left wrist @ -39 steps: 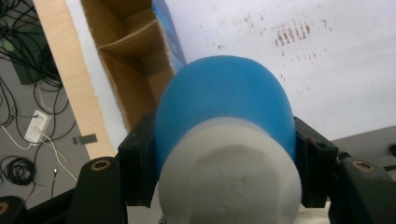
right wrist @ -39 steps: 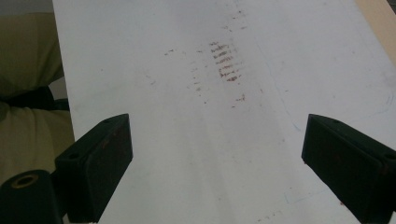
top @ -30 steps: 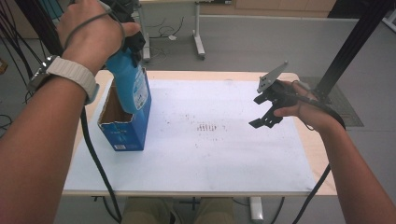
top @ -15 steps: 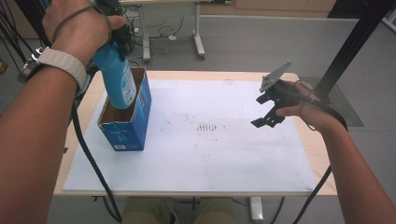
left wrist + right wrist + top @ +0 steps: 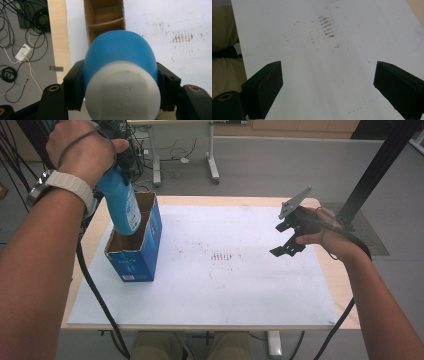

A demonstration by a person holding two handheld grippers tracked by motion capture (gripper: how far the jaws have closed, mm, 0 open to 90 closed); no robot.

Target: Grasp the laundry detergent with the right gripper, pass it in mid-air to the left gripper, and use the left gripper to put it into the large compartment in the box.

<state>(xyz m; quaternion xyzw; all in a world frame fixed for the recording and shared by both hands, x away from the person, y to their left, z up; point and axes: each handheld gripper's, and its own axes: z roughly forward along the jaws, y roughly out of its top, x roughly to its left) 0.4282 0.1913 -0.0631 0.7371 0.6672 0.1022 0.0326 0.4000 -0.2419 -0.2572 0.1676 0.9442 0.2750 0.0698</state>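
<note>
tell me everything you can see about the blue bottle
The blue bottle looks like smooth plastic, with a white cap and a label on its side. The left gripper is shut on it near the cap end. It hangs bottom down, slightly tilted, its base in the open top of the blue cardboard box.

a blue bottle (image 5: 120, 202) with a white cap hangs tilted, base down, above the open blue cardboard box (image 5: 135, 252).
</note>
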